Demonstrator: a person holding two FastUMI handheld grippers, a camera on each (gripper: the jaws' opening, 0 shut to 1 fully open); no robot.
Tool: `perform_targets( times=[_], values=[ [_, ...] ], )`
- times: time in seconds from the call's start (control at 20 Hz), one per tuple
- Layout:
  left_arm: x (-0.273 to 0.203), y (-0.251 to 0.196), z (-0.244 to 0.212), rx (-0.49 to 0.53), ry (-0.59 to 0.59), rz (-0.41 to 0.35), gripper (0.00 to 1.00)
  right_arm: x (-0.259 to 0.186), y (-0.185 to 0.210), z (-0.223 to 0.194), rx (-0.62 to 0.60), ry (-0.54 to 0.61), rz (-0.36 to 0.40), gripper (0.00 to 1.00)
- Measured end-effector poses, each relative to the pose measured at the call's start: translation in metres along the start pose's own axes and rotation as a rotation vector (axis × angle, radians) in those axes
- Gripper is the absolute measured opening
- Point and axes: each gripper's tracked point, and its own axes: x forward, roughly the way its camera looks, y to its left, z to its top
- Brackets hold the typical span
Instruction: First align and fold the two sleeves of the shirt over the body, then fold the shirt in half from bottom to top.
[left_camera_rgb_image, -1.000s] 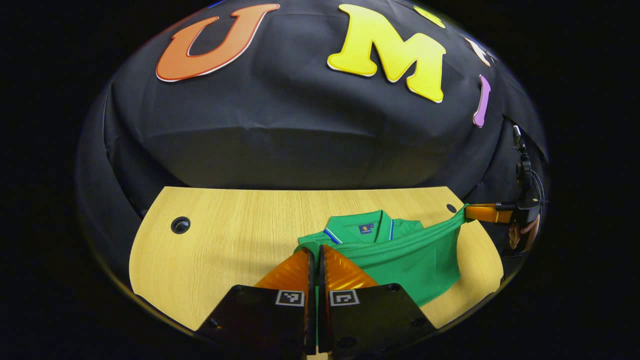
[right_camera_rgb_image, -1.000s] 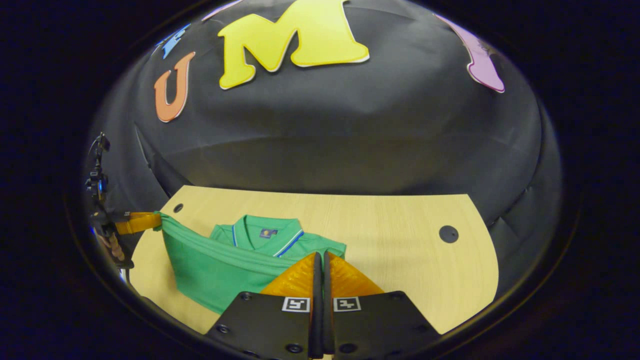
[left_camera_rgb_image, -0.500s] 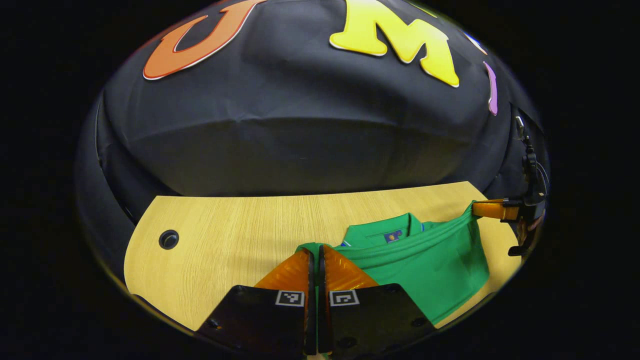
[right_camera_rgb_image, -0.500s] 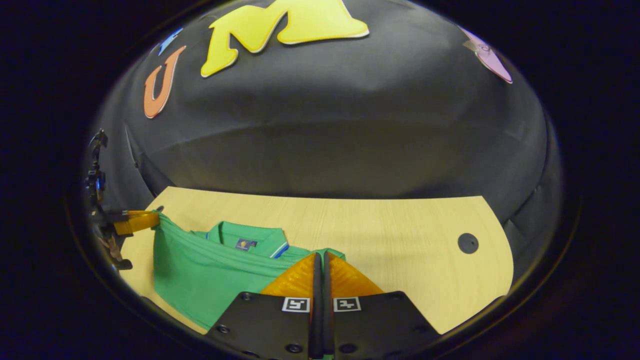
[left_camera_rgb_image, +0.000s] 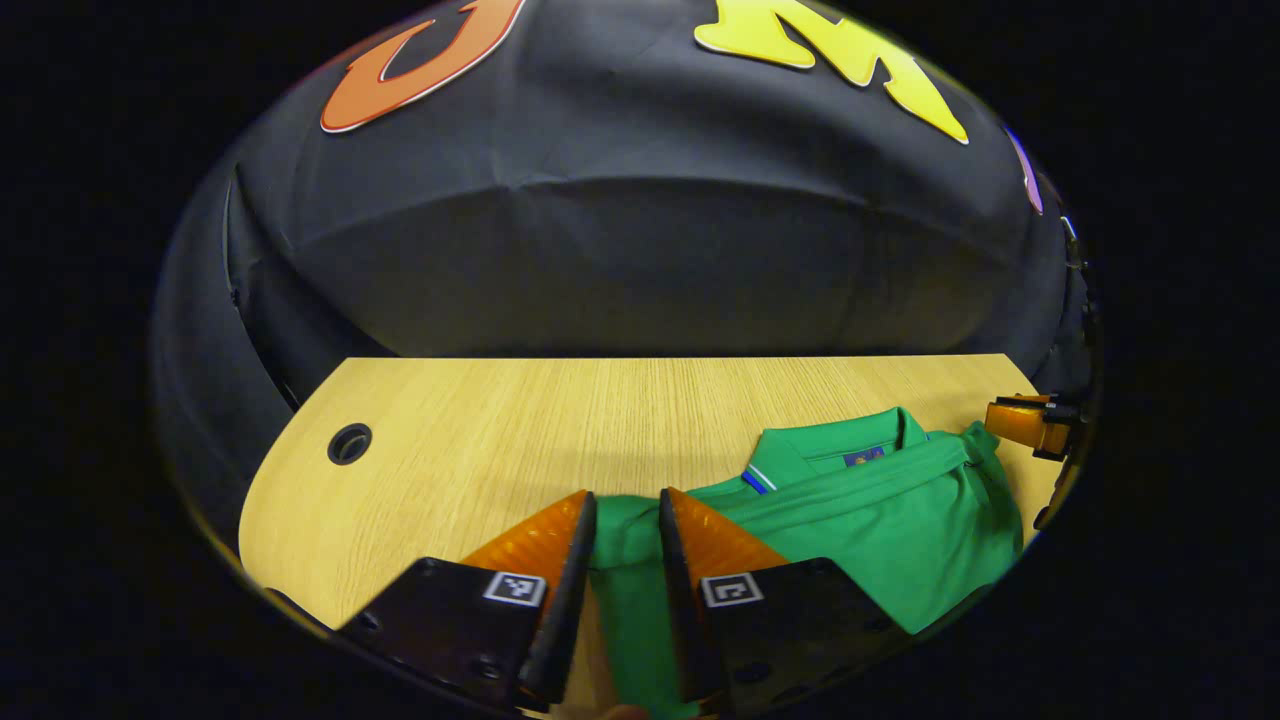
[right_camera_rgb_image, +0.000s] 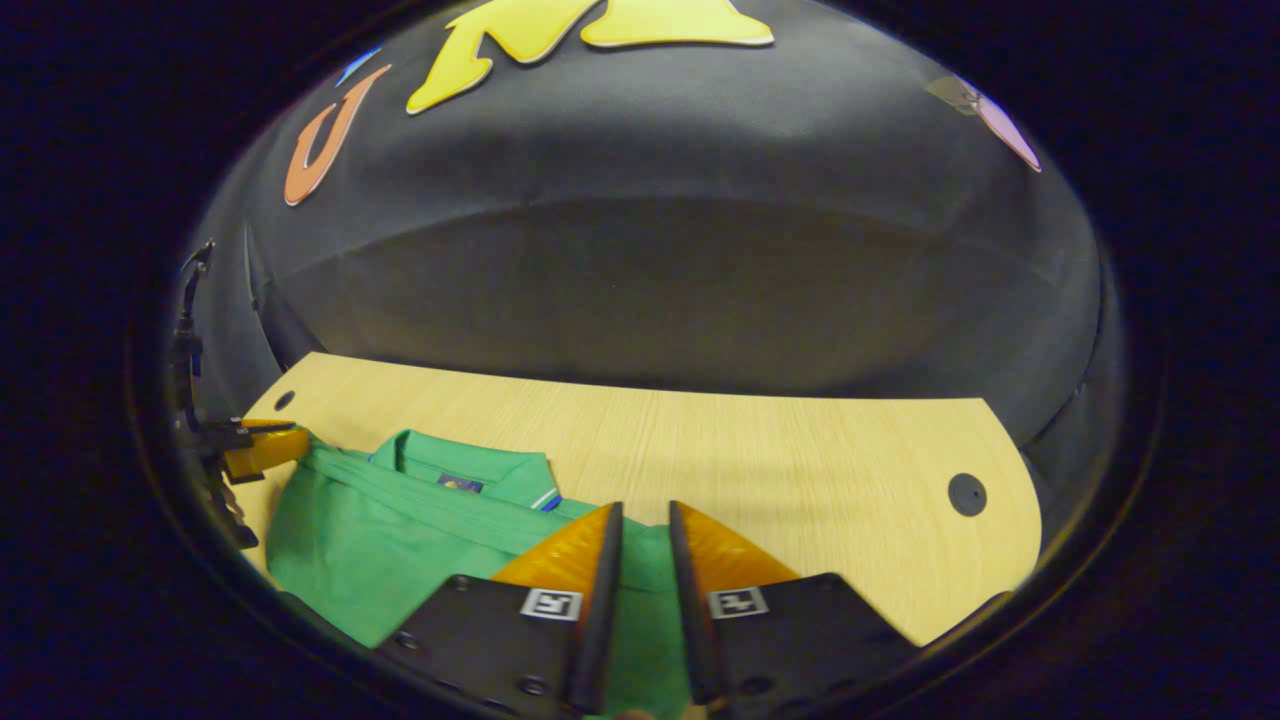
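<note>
1. Shirt first, as the thing being folded: the green polo shirt (left_camera_rgb_image: 880, 520) lies flat on the table, its collar towards the booth wall and a folded layer of cloth lying across the body just below the collar. In the left gripper view it sits on the right part of the tabletop; in the right gripper view it sits on the left part.
2. Behind everything, the black cloth wall (left_camera_rgb_image: 620, 250) curves round the back of the table and hangs in soft creases.
3. Below it, the wooden table (left_camera_rgb_image: 560, 420) is pale, with a straight grain and rounded corners.
4. Nearer, the left gripper (left_camera_rgb_image: 626, 500) has its fingers spread apart, with green cloth showing in the gap between them but not pinched.
5. Likewise, the right gripper (right_camera_rgb_image: 645, 510) has its fingers parted over the shirt's edge, gripping nothing.
6. Smallest are two round dark holes in the tabletop: the left hole (left_camera_rgb_image: 349, 443) near one rounded corner and the right hole (right_camera_rgb_image: 966, 494) near the other.
</note>
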Motion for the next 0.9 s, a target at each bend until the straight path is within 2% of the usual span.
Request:
perform_targets(
  times=[0.05, 0.1, 0.2, 0.35, 0.5, 0.6, 0.65, 0.75, 0.9],
  values=[
    [-0.004, -0.004, 0.005, -0.019, -0.014, -0.014, 0.5, -0.004, -0.002, 0.006, 0.013, -0.013, -0.008, 0.55],
    [-0.007, -0.003, 0.012, -0.031, -0.03, -0.007, 0.67, -0.008, -0.004, 0.009, 0.024, -0.02, -0.021, 0.64],
    [-0.018, 0.004, 0.019, -0.041, -0.054, 0.013, 1.0, -0.022, -0.01, 0.015, 0.037, -0.033, -0.057, 0.9],
    [-0.054, 0.001, 0.043, -0.065, -0.095, 0.004, 1.0, -0.058, -0.012, 0.03, 0.025, -0.079, -0.11, 0.92],
    [-0.099, -0.001, 0.076, -0.068, -0.165, -0.009, 1.0, -0.111, -0.001, 0.046, 0.01, -0.144, -0.123, 0.93],
    [-0.138, -0.001, 0.095, -0.067, -0.204, -0.015, 1.0, -0.155, 0.011, 0.059, -0.01, -0.196, -0.123, 0.92],
    [-0.16, -0.002, 0.104, -0.066, -0.228, -0.016, 1.0, -0.179, 0.015, 0.067, -0.021, -0.23, -0.125, 0.97],
    [-0.207, -0.004, 0.124, -0.061, -0.29, -0.02, 1.0, -0.228, 0.024, 0.087, -0.023, -0.302, -0.128, 0.93],
    [-0.285, -0.009, 0.144, -0.051, -0.377, -0.011, 1.0, -0.31, 0.034, 0.106, -0.015, -0.413, -0.14, 0.95]
  ],
)
